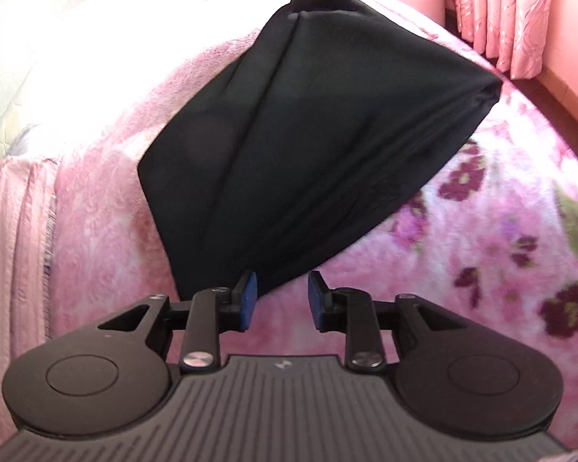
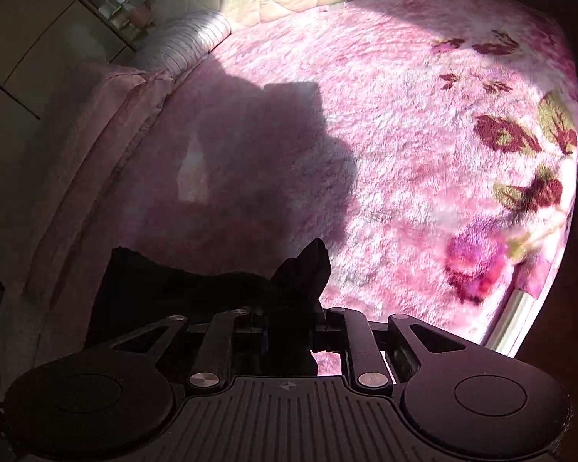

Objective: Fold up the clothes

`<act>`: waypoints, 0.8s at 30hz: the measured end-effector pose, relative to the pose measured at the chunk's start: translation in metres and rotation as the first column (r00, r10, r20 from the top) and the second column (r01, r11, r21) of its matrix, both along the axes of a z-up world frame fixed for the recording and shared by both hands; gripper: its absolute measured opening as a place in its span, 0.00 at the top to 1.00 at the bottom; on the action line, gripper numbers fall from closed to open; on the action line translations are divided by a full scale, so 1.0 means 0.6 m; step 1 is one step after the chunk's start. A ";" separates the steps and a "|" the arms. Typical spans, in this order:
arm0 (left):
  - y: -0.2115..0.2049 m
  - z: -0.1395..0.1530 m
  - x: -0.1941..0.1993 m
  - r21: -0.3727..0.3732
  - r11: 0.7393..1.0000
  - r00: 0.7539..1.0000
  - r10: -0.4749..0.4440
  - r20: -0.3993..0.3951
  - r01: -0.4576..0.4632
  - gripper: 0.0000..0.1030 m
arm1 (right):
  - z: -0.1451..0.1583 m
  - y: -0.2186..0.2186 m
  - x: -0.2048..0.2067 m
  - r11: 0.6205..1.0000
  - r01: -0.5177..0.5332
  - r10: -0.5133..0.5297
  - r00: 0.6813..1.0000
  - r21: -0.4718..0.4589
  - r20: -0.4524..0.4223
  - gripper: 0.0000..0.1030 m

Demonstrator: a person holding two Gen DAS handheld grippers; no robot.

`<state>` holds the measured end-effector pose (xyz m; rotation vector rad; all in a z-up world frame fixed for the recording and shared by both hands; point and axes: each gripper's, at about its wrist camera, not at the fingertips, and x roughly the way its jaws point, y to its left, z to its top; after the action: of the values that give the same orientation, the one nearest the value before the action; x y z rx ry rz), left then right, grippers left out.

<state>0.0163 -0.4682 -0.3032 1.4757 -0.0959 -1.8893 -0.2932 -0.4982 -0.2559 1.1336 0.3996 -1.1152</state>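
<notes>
So the right gripper (image 2: 289,319) is clamped on a bunched corner of the black garment (image 1: 312,146), and the cloth hangs off it above the pink flowered blanket (image 1: 501,238), toward the left edge of the bed. The left gripper (image 1: 281,300) is released, jaws apart, with the lowest hanging corner just beside its left pad. My take: slide that corner fully between the pads before closing, grab the hem and not a loose fold, then pull both corners apart until the wrinkles drop out. Only then lower it flat, well inside the bed's edge so nothing slips off.
</notes>
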 end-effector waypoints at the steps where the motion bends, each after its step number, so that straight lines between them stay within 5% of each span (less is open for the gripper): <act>1: -0.008 0.000 0.003 -0.008 1.000 1.000 0.003 0.008 -0.003 0.72 | -0.001 0.008 -0.003 1.000 0.011 -0.011 1.000 -0.006 -0.008 0.78; 5: -0.045 0.002 0.022 -0.020 0.999 0.998 0.050 0.023 -0.050 0.69 | 0.002 0.049 -0.012 0.998 0.052 -0.053 0.997 -0.032 -0.047 0.61; 7: -0.067 0.006 0.041 0.003 0.994 0.994 0.112 -0.002 -0.112 0.69 | 0.020 0.082 -0.014 0.997 0.068 -0.071 0.994 -0.048 -0.077 0.60; 11: -0.117 0.015 0.095 0.140 0.949 0.945 0.300 -0.132 -0.282 0.65 | 0.043 0.162 0.000 0.997 0.064 -0.067 0.994 -0.039 -0.086 0.60; 14: -0.154 0.022 0.135 0.254 0.886 0.873 0.441 -0.209 -0.387 0.64 | 0.043 0.209 0.039 0.999 0.026 -0.028 0.996 -0.023 -0.087 0.58; 18: -0.208 -0.011 0.204 0.502 0.750 0.692 0.632 -0.349 -0.432 0.65 | 0.029 0.252 0.101 1.000 -0.006 0.004 0.995 -0.014 -0.095 0.51; 20: -0.228 -0.032 0.218 0.592 0.699 0.642 0.675 -0.363 -0.401 0.71 | 0.013 0.264 0.126 1.000 -0.003 0.003 0.995 -0.006 -0.101 0.40; 22: -0.234 -0.040 0.218 0.616 0.691 0.645 0.674 -0.359 -0.379 0.78 | -0.001 0.272 0.148 1.000 -0.001 0.001 0.994 0.003 -0.112 0.40; 24: -0.233 -0.027 0.219 0.595 0.724 0.681 0.633 -0.368 -0.350 0.87 | -0.010 0.279 0.167 1.000 -0.002 0.004 0.991 0.013 -0.131 0.40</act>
<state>0.1475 -0.6082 -0.3193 1.0044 1.0438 -1.8277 -0.1932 -0.3310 -0.2620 1.0733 0.5109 -1.1897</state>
